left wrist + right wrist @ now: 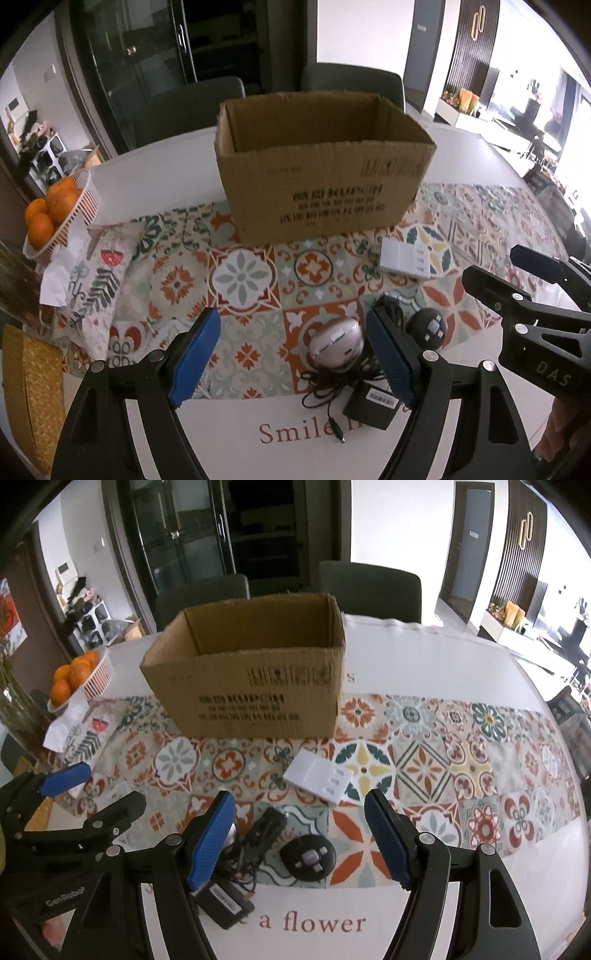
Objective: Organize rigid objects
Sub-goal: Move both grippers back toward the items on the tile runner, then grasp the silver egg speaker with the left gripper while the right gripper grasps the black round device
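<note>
Small rigid items lie loose on the patterned table runner point(424, 738), none yet in the open cardboard box point(317, 177) — you're at the start, picking a first item.

Silver oval device point(336, 347): near edge of the runner, just inside your left gripper point(295, 358), close against the inner face of its right finger. Both blue pads stand wide apart, holding nothing. Tangled black cable point(332, 387) runs under and around the device, ending in a black power adapter point(371, 404) on the bare white tabletop point(229, 435).

Black round remote point(308, 856): sits between the fingers of your right gripper point(301, 840), left of centre, touching neither pad. That gripper is spread too, empty. A black elongated piece point(267, 829) lies just left of it, into the cable tangle — can't tell what it is.

White flat switch-like unit point(319, 777): farther out, between the remote and the box, well clear of both grippers.

Judgement on the next move: lower onto one item and close squarely. The remote looks the cleaner pick — free of cable. The silver device will likely drag its cord and adapter, so expect a trailing load over the box wall.

Off to your left, a white basket of oranges point(55, 218) — not in the way.
</note>
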### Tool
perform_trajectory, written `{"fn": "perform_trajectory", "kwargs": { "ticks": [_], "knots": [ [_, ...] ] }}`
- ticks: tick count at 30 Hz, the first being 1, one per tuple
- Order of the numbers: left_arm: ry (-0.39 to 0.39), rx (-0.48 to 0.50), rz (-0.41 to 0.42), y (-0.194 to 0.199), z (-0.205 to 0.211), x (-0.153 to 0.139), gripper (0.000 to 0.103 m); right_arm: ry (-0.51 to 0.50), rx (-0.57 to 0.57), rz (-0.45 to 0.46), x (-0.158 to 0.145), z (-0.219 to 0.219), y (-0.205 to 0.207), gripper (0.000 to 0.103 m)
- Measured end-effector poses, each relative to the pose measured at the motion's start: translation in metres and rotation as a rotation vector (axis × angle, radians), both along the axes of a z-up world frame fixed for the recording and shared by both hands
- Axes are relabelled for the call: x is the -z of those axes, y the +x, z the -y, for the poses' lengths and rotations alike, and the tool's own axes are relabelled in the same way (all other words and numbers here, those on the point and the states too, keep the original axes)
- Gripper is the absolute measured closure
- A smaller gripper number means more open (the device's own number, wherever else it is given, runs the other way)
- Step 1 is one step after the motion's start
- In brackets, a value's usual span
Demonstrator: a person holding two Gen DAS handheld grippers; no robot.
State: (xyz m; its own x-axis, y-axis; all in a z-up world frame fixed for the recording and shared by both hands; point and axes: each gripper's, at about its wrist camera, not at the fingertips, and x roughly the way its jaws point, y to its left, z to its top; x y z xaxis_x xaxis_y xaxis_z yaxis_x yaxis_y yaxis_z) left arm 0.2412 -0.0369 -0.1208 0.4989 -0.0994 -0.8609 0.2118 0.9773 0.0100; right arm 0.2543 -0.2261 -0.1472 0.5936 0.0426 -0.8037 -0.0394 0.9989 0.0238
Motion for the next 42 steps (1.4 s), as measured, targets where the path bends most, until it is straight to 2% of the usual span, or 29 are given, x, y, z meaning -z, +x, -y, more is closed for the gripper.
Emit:
{"fn": "perform_trajectory", "kwargs": {
  "ticks": [4,16,31,42],
  "knots": [
    [0.011,0.013,-0.031,-0.003,0.003,0.012,0.022,-0.013,-0.002,-0.027,0.01,0.001,-0.004,0.03],
    [-0.038,0.023,-0.143,0.001,0.012,0.047,0.023,-0.014,0.018,-0.113,0.041,0.009,-0.004,0.03],
    [-0.045,0.047,-0.203,0.006,0.018,0.077,0.024,0.031,0.015,-0.247,0.083,0.015,0.002,0.03],
    [-0.055,0.099,-0.233,0.018,0.025,0.091,0.027,0.043,0.024,-0.287,0.1,0.018,0.011,0.03]
  ]
}}
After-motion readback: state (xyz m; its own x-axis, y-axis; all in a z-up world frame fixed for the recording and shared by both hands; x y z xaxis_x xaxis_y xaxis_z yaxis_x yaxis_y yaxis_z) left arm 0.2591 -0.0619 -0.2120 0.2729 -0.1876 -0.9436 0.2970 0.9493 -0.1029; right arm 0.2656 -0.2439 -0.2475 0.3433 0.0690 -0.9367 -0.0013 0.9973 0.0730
